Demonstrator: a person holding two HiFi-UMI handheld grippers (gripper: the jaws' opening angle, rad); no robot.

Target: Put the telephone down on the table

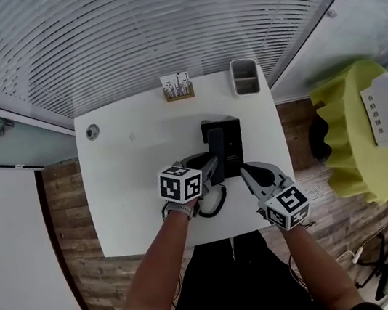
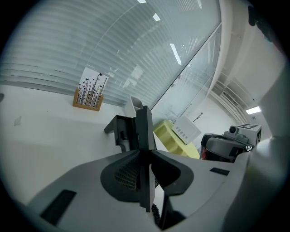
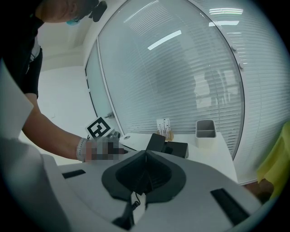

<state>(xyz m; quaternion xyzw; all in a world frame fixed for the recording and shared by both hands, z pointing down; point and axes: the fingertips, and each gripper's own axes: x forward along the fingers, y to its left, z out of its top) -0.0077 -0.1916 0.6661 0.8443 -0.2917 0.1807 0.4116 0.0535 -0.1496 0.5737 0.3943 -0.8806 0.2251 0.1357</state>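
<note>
White worktop (image 1: 133,190), frame centre: left hand-held gripper (image 2: 144,154) is clamped on the telephone handset (image 2: 145,131), upright by the base (image 1: 229,137). Right hand-held gripper (image 3: 144,156) is closed and empty. Next, likely lower the handset onto bare worktop and release it.

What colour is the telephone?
The telephone is black; the head view shows it best.

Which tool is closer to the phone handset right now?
Left. The left tool is clamped on the handset; the right tool hangs apart from it, off to the handset's right.
</note>
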